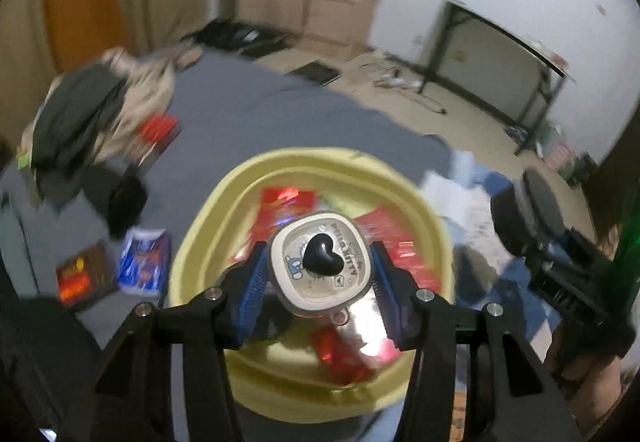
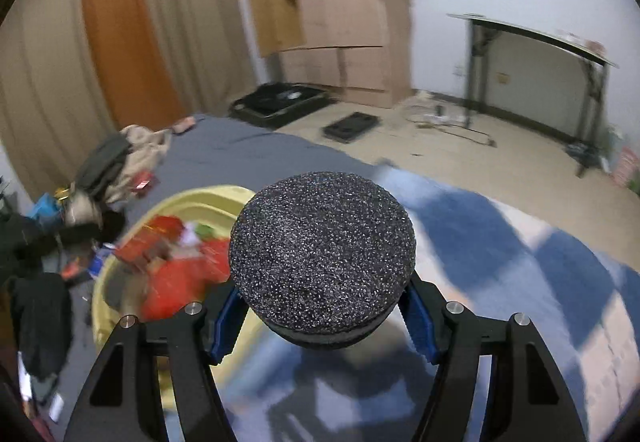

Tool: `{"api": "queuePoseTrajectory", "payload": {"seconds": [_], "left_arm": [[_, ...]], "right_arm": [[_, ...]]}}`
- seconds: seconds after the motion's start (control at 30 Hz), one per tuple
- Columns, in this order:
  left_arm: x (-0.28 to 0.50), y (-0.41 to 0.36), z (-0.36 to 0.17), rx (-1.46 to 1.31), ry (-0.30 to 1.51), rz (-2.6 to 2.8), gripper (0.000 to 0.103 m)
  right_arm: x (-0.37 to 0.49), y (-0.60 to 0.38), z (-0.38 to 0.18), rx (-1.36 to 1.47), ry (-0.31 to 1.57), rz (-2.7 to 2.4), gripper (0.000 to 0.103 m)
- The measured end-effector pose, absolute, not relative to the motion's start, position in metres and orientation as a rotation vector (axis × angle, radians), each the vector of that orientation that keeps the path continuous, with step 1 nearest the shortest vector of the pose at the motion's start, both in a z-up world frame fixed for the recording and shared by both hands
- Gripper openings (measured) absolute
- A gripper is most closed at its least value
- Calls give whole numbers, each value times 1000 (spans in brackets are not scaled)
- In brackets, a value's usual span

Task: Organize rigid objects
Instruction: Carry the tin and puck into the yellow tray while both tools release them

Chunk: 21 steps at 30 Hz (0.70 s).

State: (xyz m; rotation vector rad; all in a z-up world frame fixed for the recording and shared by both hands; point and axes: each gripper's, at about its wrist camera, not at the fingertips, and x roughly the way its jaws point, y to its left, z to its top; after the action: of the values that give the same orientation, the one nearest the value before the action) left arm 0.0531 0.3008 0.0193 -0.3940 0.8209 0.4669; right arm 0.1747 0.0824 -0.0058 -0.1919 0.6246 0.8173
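The left gripper [image 1: 320, 274] clamped a cream heart-topped case [image 1: 322, 262] directly above the yellow basin [image 1: 200, 242] of red packets on the grey bed [image 1: 248, 109]. The right gripper [image 2: 322, 312] pinched a black speckled puck [image 2: 322, 254] beside the basin's rim, over a blue-checked cloth [image 2: 520, 262] only its camera showed fully.

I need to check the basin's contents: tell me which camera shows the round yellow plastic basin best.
The left wrist view: the round yellow plastic basin sits centred below the left gripper, nearly its whole rim visible, red packets inside. The right wrist view shows only part of it, blurred and cut off by the right gripper.
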Motion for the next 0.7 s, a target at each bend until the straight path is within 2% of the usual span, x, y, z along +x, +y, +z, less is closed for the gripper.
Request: {"api": "queuePoseTrajectory", "payload": {"seconds": [0.17,0.43,0.63,0.67,0.7], "left_arm": [[72,329,-11,-437,854,460,52],[97,336,-23,-465,844,450,52],[102,336,-24,-468,835,429,52],[102,336,-24,-470,844,414,52],[102,337,-23,-460,845,404,53]], "right_arm": [[183,156,-18,-284,688,883,68],[215,201,-61,-374,782,900,68],[217,216,-67,-356,734,912,69],[214,214,-67,-351,736,920,71],[210,210,-68,-352,736,926,82]]}}
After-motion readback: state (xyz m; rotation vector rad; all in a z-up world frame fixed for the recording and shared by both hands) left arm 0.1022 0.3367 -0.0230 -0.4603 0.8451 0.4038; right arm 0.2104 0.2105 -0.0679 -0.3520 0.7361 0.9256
